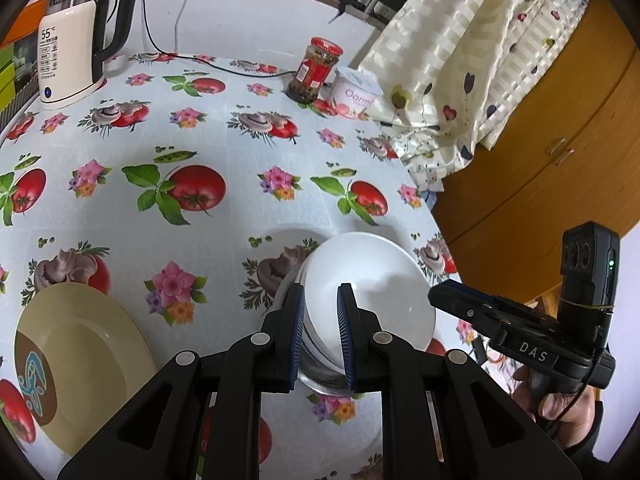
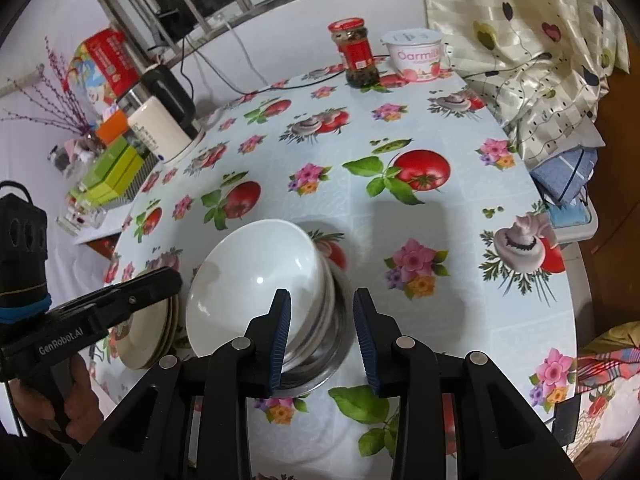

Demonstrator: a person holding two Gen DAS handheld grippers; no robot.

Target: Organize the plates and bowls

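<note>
Bowl stacking, release under way.
Your left gripper (image 1: 319,320) pinches the white bowl's (image 1: 372,280) rim, tilted on the steel bowl (image 2: 320,344) mid-table; right gripper (image 2: 322,336) spread, empty. Next, seat it level.

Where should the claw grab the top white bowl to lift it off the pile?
The top white bowl is probably best pinched by its thin rim, from above on the near side, one finger inside, one outside. It sits open side up, tilted, nested in bowls over a steel bowl, so its round wall looks too wide to squeeze.
</note>
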